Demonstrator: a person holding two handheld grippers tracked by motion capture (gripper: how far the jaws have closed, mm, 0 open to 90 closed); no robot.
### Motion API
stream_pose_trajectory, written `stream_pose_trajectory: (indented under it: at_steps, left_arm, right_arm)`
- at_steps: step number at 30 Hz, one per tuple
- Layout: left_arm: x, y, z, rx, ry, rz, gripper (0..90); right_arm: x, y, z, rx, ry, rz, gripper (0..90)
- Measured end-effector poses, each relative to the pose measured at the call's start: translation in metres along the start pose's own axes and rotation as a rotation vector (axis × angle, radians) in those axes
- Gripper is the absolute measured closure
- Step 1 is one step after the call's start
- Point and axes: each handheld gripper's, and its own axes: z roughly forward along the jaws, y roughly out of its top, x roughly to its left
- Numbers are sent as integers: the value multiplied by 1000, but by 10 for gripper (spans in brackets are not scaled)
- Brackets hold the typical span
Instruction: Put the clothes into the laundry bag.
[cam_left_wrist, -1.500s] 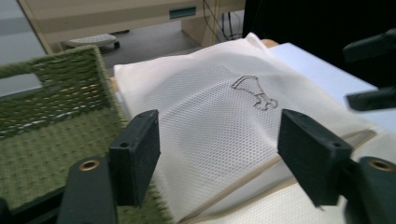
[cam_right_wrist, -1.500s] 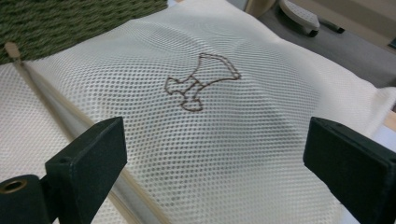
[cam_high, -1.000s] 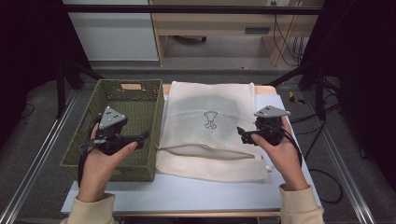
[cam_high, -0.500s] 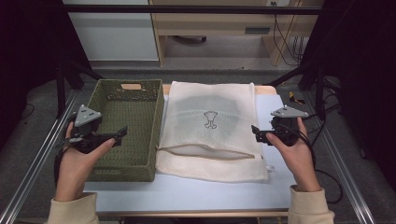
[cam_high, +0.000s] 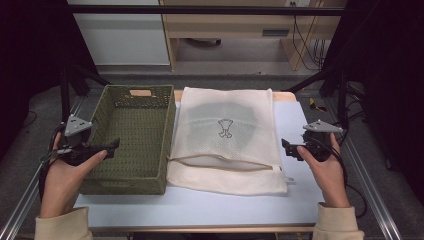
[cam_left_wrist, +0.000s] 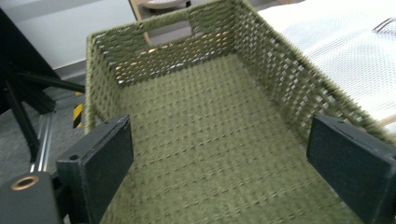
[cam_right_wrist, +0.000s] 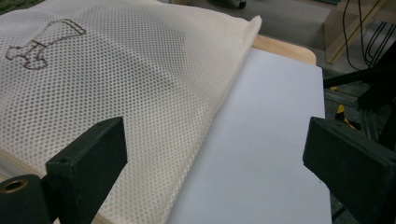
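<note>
High view: a dark item inside the mesh bag (cam_high: 227, 135) stays indistinct; left gripper (cam_high: 111, 146) and right gripper (cam_high: 285, 146) gape empty.

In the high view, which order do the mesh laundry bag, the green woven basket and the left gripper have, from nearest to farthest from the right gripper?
From the right gripper:
1. Mesh laundry bag, just beside it, table middle.
2. Green woven basket, beyond the bag, table's left part.
3. Left gripper, at the basket's far left side.

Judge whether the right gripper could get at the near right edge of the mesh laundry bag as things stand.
Probably yes. The right gripper is open beside the mesh laundry bag, and bare table lies between them.
</note>
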Motion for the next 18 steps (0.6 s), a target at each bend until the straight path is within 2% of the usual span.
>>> stream_pose_trajectory:
  at_steps: [7, 12, 18]
  left_arm:
    - [11, -8, 3, 21, 10, 0, 57]
    - [20, -15, 7, 30, 24, -19, 50]
    - [25, -21, 11, 36, 20, -25, 50]
  right_arm:
    - [-14, -17, 2, 16, -11, 34, 67]
    - [-21, -31, 7, 43, -13, 58, 68]
    - [-25, -50, 13, 73, -30, 60, 81]
